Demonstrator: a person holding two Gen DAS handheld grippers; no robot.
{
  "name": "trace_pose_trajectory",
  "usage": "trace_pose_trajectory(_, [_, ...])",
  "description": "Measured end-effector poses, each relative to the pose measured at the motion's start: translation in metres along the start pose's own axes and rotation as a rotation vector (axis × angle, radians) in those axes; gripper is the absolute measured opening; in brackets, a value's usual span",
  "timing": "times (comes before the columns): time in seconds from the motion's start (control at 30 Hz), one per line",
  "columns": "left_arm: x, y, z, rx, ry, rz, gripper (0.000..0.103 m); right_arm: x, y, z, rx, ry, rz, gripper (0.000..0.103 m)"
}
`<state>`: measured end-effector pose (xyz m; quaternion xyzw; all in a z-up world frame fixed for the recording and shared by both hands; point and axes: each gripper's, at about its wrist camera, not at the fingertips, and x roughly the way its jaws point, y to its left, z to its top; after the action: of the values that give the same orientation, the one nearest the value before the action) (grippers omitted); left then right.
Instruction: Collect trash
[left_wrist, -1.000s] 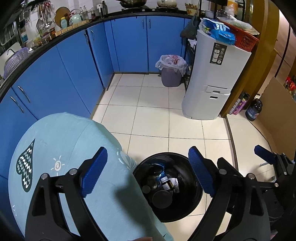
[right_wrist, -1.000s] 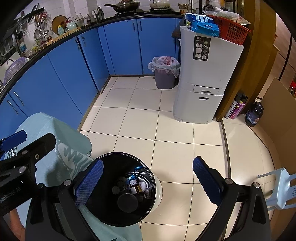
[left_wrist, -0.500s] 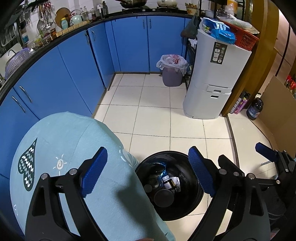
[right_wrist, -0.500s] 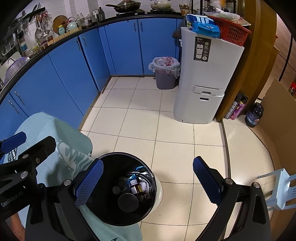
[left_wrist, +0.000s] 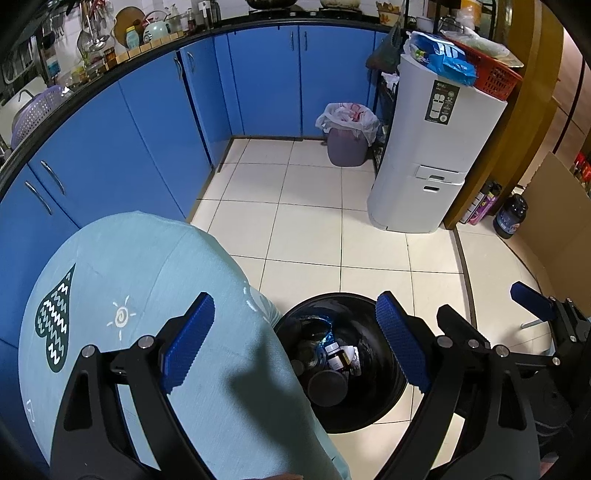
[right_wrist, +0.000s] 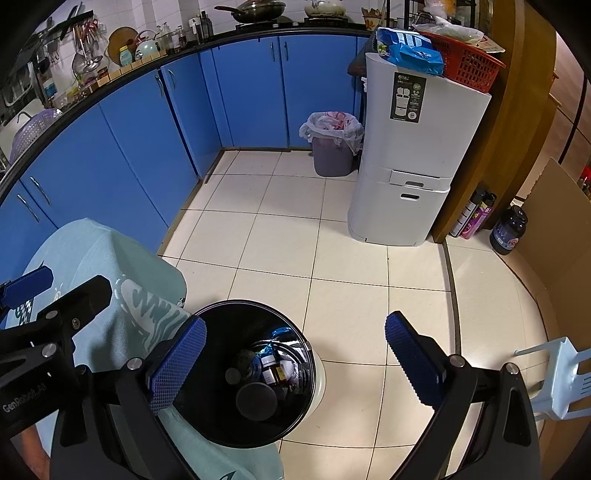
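A round black trash bin (left_wrist: 373, 402) stands on the tiled floor right below both grippers; it also shows in the right wrist view (right_wrist: 221, 417). Inside lie small bottles (left_wrist: 338, 360), a dark round lid (left_wrist: 328, 384) and blue foil. My left gripper (left_wrist: 295, 343) is open and empty, above the bin's left rim and the table edge. My right gripper (right_wrist: 293, 363) is open and empty, above the bin's right side. The right gripper's body shows at the right edge of the left wrist view (left_wrist: 546, 332).
A table with a light blue cloth (left_wrist: 147, 295) touches the bin's left side. Blue cabinets (left_wrist: 147, 129) line the left and back. A grey bin with a white bag (left_wrist: 347, 129), a white appliance (left_wrist: 432, 155), bottles (right_wrist: 506, 230) and a white plastic chair (right_wrist: 565, 373) stand around.
Both views have shifted slightly; the bin sits a little more to the right in the left wrist view. Both grippers stay open and empty.
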<state>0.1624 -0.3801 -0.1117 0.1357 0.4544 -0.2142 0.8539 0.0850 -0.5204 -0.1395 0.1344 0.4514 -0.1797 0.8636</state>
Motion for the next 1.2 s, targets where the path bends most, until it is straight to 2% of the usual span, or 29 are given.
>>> trace_pose_trajectory(0.27, [0.0003,0.0017,-0.0006,-0.008,0.006,-0.025,0.088,0.0000,0.0033,-0.0015,-0.003,0.000,-0.001,0.095])
trace_pose_trajectory(0.9, [-0.0033,0.0046,-0.0059,-0.002,0.013,-0.026,0.089,0.0012,0.0068,-0.0033,-0.008,0.004,-0.001,0.095])
trace_pose_trajectory(1.0, [-0.0033,0.0052,-0.0057,-0.007,0.011,-0.023,0.098,0.0013,0.0072,-0.0030,-0.006,0.003,0.002,0.095])
trace_pose_trajectory(1.2, [-0.0035,0.0071,-0.0063,-0.027,0.019,-0.054,0.100,0.0005,0.0082,-0.0034,-0.011,0.003,0.000,0.095])
